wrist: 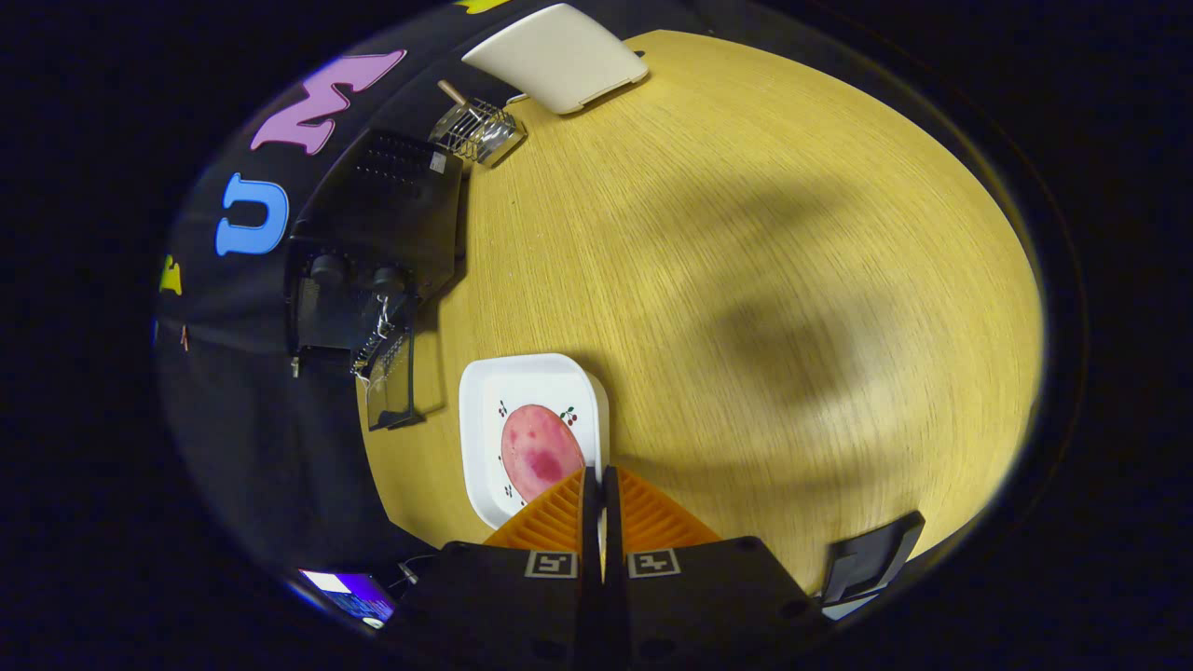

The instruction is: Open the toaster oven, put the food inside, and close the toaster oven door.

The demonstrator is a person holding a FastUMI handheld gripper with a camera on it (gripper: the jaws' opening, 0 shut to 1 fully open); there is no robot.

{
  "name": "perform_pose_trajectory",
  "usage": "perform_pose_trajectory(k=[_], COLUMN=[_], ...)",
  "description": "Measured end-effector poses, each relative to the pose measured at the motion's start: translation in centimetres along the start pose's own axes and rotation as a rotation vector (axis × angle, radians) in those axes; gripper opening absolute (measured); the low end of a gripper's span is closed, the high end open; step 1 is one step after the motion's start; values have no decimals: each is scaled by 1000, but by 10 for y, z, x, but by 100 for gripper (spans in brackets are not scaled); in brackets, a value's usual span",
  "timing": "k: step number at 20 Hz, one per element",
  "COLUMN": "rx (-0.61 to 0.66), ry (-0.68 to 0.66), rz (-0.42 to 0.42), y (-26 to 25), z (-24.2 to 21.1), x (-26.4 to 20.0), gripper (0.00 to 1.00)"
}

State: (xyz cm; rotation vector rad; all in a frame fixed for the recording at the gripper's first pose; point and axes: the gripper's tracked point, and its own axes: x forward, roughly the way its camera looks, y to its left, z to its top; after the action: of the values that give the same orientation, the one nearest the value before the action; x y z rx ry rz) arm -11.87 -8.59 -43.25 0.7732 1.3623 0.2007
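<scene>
On the wooden table [746, 233], the biggest thing is the black oven [382, 233], standing at the table's edge against the booth wall, well beyond the fingers and off to their left. Its door [391, 382] looks to be swung open already, a glassy panel with a metal handle reaching toward the plate, though from this angle the hinge and the cavity are hard to read, so I judge it open rather than see it plainly. Farther off lie a white board [559, 56] and a small wire rack [477, 130] with a wooden handle.

Nearer, a white square plate [485, 391] sits just ahead of the fingers, beside the door. On it lies the food [539, 449], a pink oval slice whose long axis runs roughly along the line of the fingers.

The gripper [599, 489] hangs over the plate's near right corner with its orange fingers [550, 522] drawn together, only a thin slit between them and nothing held. The slice lies just ahead and slightly left of the tips, so the fingers must part before taking it. The plate's near edge and the slice's near end are hidden under the fingers.
</scene>
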Motion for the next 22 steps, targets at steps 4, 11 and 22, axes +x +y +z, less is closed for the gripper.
perform_pose_trajectory(k=[4, 11, 22], rx=[130, 259, 547], ry=[-58, -152, -302], rz=[53, 127, 148], y=[21, 104, 241], z=[-9, -26, -9], x=[-14, -20, 67], gripper=[5, 5, 5])
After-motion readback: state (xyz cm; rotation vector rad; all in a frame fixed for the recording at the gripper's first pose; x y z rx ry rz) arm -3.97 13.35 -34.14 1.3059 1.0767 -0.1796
